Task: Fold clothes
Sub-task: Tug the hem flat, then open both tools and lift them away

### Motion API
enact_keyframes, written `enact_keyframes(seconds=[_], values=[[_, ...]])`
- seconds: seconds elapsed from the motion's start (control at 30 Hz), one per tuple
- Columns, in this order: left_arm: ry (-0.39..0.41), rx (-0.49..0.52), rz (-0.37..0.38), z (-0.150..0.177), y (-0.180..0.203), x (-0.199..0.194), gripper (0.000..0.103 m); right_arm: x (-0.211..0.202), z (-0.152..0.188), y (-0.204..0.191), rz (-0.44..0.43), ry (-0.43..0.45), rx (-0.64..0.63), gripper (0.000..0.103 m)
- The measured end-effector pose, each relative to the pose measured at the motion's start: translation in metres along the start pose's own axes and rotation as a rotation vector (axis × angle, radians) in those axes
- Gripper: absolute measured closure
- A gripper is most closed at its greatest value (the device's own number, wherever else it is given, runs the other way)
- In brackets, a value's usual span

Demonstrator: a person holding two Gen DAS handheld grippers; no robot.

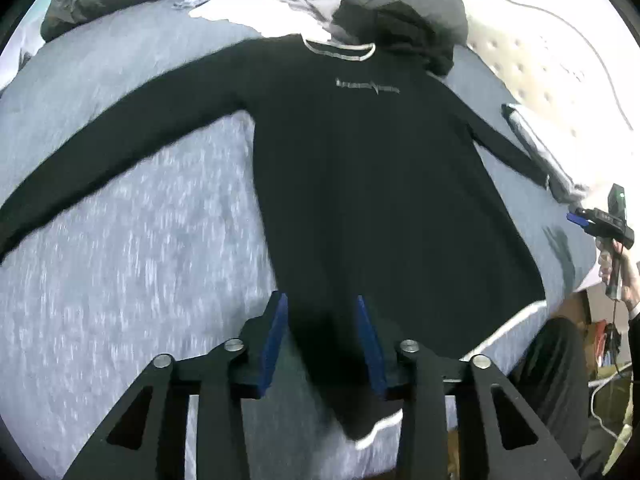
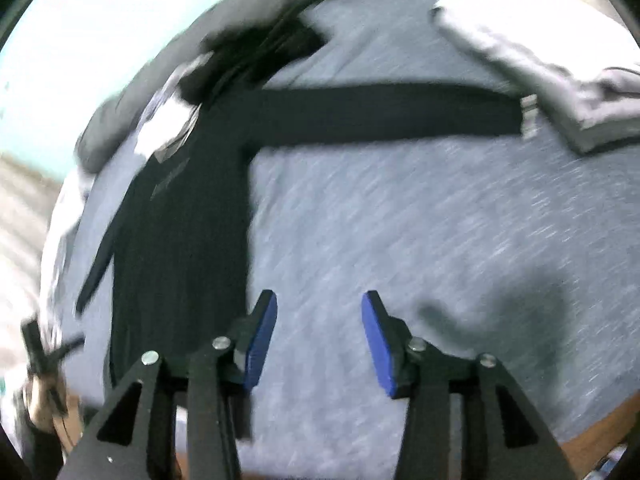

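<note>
both grippers are built alike: matte black angular arms with triangular cut-outs, round silver screw heads at the joints, and flat blue pads lining the fingers. the left gripper (image 1: 322,340) shows four screws across its linkage, and the right gripper (image 2: 319,340) has the same. seen from the left, the right unit is a black pistol-like handle with a small green light on top and a thin dark cable hanging below. the person's hand (image 1: 618,276) comes out of a dark sleeve.
</note>
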State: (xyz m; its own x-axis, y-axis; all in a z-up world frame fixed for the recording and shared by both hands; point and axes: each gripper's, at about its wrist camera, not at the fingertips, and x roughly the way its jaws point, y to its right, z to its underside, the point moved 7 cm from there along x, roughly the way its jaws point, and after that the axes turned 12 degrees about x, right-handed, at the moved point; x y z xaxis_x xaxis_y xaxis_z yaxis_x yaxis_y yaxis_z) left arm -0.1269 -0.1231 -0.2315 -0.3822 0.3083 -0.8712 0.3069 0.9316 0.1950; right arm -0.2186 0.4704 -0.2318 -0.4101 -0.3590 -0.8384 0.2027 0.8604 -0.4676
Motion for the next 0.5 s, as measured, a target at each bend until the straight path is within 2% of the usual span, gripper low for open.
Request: enact_keyframes(seconds=[0.07,0.23,0.33,0.5], values=[[0.024,-0.01,-0.001,-0.011,0.002,0.007,0.047,-0.009,-0.027,0.013,-0.007,0.064,0.064,0.05],[0.067,-0.043,-0.015,-0.031,-0.005,0.024,0.042,-0.012,-0.078,0.048,0.026,0.18,0.164,0.048],[0.092,-0.065,-0.033,-0.045,-0.012,0.036,0.036,-0.005,-0.097,0.065,0.042,0.22,0.23,0.044],[0.14,-0.097,-0.071,-0.067,-0.027,0.045,0.033,0.005,-0.129,0.091,0.06,0.292,0.327,0.043]])
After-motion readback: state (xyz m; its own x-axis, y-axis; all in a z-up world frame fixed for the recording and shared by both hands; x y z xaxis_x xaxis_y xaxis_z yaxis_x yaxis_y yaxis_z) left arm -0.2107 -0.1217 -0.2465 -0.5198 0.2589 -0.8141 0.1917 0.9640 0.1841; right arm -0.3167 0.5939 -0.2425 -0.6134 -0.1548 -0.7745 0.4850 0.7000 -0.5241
